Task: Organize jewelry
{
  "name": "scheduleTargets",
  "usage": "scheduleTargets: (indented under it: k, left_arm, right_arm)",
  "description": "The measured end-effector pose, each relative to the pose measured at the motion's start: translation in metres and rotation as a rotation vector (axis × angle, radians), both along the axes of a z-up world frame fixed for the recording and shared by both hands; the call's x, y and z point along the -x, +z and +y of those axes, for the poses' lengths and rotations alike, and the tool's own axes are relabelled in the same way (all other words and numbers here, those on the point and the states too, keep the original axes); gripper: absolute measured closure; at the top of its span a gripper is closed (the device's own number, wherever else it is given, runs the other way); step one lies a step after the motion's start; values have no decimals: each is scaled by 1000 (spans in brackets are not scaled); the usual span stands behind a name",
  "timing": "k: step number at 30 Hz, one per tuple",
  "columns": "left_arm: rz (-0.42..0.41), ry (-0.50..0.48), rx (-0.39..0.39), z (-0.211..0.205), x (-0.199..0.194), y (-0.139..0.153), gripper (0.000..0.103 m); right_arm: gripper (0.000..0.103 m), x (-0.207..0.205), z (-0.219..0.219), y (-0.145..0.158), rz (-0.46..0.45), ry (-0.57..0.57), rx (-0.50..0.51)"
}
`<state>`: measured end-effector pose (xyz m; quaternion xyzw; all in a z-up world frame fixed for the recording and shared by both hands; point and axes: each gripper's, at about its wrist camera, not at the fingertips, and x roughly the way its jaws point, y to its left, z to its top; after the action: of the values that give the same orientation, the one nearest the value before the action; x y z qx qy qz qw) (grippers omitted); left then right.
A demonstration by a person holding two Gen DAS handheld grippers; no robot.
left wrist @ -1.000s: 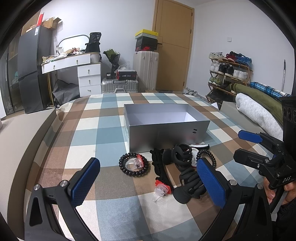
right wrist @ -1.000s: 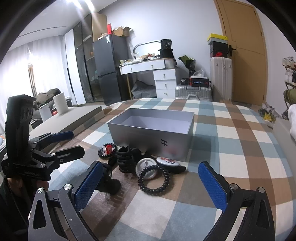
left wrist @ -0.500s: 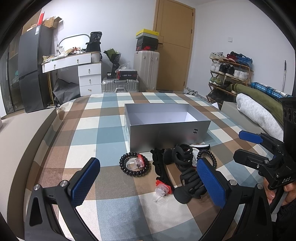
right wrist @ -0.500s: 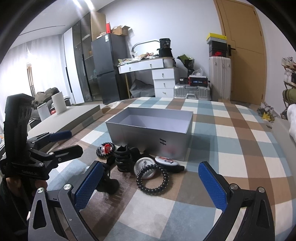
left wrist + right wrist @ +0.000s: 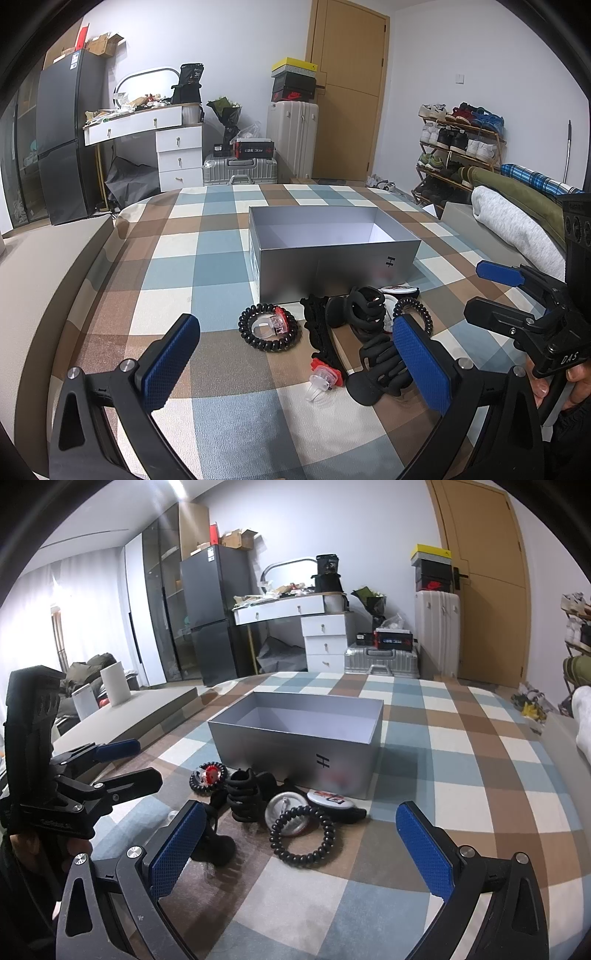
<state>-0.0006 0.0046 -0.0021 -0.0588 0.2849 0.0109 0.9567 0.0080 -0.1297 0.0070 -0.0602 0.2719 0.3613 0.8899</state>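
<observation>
An empty grey box (image 5: pixel 332 254) (image 5: pixel 295 742) stands on the checked bedspread. In front of it lies a heap of accessories: a black coil bracelet (image 5: pixel 268 331) around a clear red ring, black claw clips (image 5: pixel 364 306) (image 5: pixel 243 794), a small red-and-clear ring (image 5: pixel 322 376), a second coil bracelet (image 5: pixel 303 838), and round badges (image 5: pixel 327 797). My left gripper (image 5: pixel 295 365) hovers open just short of the heap, its right pad above a claw clip. My right gripper (image 5: pixel 299 853) is open too, straddling the second coil bracelet from above and nearer.
The bed's left edge (image 5: pixel 74 266) drops to the floor. A rolled white and green blanket (image 5: pixel 517 218) lies at the right. A dresser (image 5: pixel 162 147), suitcases (image 5: pixel 291 140) and a shoe rack (image 5: pixel 458 147) stand beyond the bed.
Both grippers have crept slightly forward and lower toward the heap. Nothing was taken hold of or moved.
</observation>
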Motion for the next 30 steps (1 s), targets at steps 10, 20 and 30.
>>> scheduleTargets:
  k: [10, 20, 30]
  left_arm:
    - [0, 1, 0, -1, -1, 0, 1]
    - [-1, 2, 1, -1, -1, -1, 1]
    - [-3, 2, 1, -2, -2, -2, 1]
  right_arm:
    - [0, 0, 0, 0, 0, -4, 5]
    - [0, 1, 2, -1, -4, -3, 12]
    - [0, 1, 6, -1, -8, -10, 31]
